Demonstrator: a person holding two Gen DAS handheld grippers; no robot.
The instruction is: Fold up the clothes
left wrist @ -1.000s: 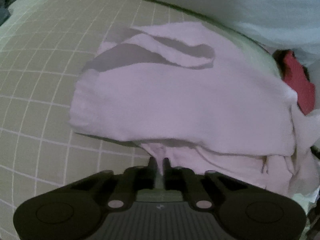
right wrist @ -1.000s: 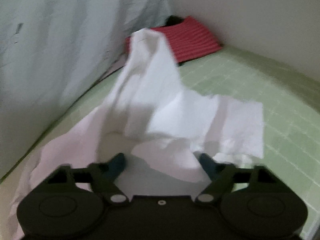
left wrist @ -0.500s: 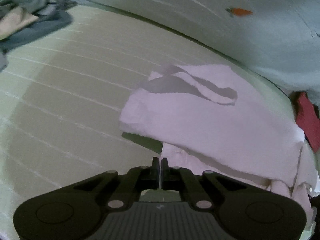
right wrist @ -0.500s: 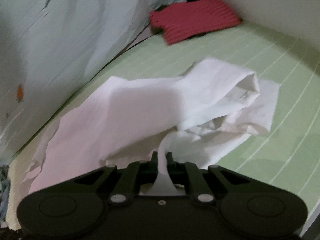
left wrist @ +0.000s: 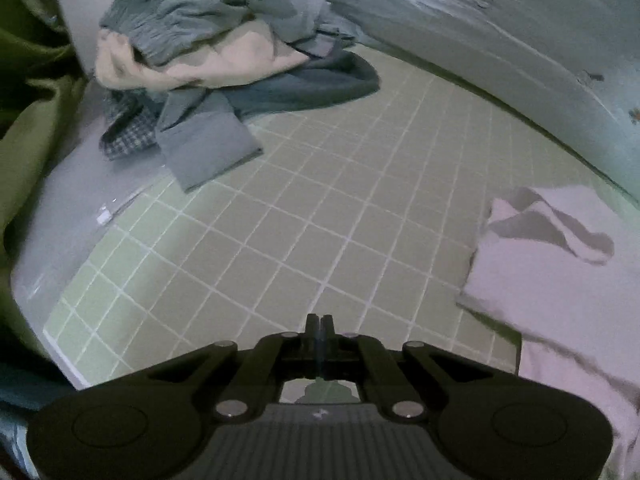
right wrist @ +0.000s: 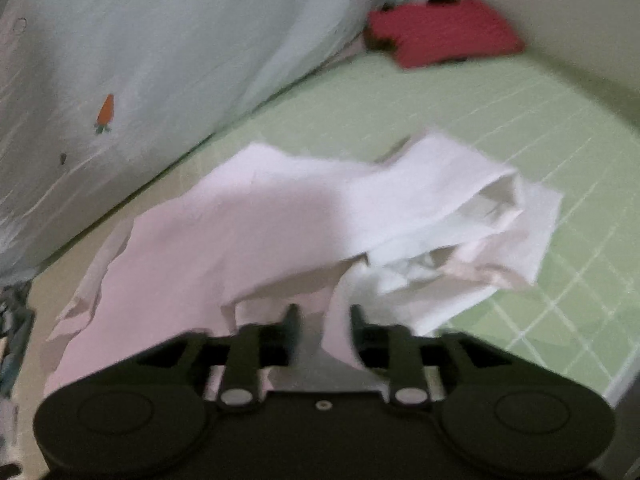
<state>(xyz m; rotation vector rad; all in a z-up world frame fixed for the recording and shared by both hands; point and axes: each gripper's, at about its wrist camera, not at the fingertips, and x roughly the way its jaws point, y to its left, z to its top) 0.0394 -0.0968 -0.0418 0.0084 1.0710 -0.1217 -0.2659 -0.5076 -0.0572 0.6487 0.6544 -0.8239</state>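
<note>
Loosely rumpled, the white garment (right wrist: 280,232) lies half-folded; left tool (left wrist: 320,326) pinched together empty, right tool (right wrist: 322,314) spread apart.

Bare green checked sheet (left wrist: 320,216) lies open ahead of the left gripper (left wrist: 319,326). A heap of grey and beige clothes (left wrist: 208,44) blocks the far left; a rumpled white garment (left wrist: 560,280) bounds the right; a pale blue curtain (left wrist: 500,40) walls the back.
</note>
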